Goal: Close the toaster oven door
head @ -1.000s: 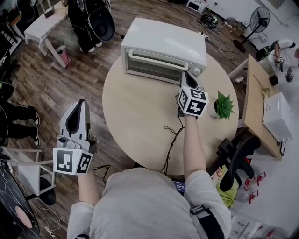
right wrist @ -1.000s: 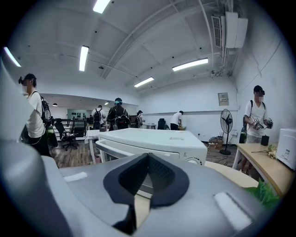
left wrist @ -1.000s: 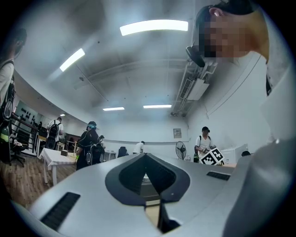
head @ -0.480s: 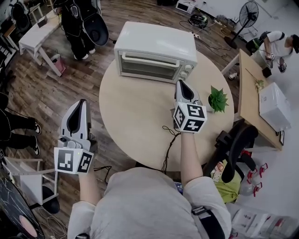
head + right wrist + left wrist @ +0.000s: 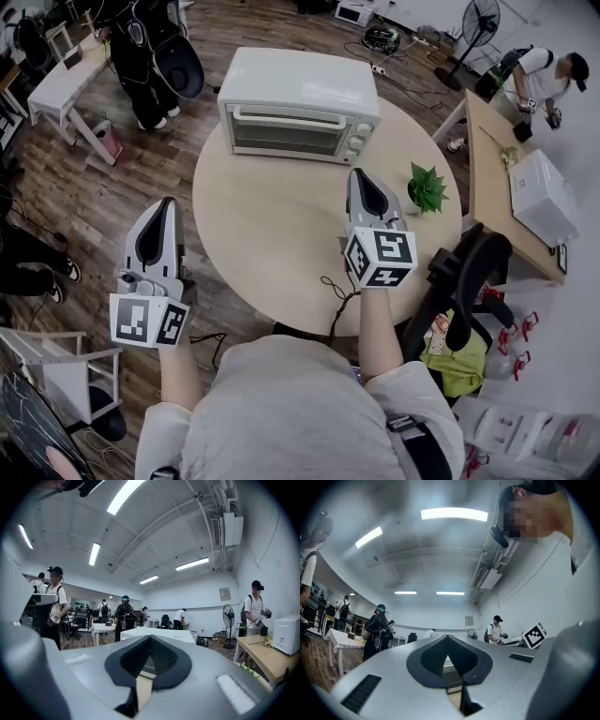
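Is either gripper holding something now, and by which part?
Nothing is held: the left gripper and the right gripper are both shut and empty.

The grey left hand-held gripper (image 5: 165,206) is held out in front of the bare left forearm (image 5: 181,379). Its two jaws meet at the tip, and nothing is between them. The grey right hand-held gripper (image 5: 360,175) points forward too, further ahead than the left one, with its jaws also closed and empty. Just behind it are its black-and-white marker cube (image 5: 381,257) and the almost straight right forearm (image 5: 375,319).
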The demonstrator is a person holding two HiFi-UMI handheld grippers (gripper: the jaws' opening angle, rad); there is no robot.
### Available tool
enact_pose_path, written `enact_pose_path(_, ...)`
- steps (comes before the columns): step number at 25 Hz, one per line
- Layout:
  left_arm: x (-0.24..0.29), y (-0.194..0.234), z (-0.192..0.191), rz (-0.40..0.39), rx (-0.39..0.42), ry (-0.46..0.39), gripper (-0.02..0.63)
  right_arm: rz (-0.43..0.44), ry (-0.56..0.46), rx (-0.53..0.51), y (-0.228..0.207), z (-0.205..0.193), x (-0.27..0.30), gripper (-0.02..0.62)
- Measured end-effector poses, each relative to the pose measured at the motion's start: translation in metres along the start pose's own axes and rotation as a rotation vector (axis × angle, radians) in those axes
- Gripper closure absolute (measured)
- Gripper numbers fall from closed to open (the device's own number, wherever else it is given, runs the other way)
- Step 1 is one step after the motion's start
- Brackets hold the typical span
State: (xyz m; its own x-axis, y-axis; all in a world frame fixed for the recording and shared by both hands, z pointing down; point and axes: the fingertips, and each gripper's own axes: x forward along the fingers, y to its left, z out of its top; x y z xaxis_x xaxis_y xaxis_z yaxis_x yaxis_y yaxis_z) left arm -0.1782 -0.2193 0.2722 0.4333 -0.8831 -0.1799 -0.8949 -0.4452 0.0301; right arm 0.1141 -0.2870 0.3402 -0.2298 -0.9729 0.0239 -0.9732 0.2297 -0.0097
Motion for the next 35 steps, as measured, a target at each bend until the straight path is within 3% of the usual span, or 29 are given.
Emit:
enact_pose_path(21,-0.011,-0.025,0.008,-0.113,-0.018,-0.03,0.598,-0.068,-0.13,-0.032,0.03,0.04,-0.092,0.584)
enact_pose_path(35,-0.036,-0.033,0.011,-0.131,-0.027,-0.042,0.598,-0.098,-0.156,-0.045,0.041,0.047,-0.132,0.584)
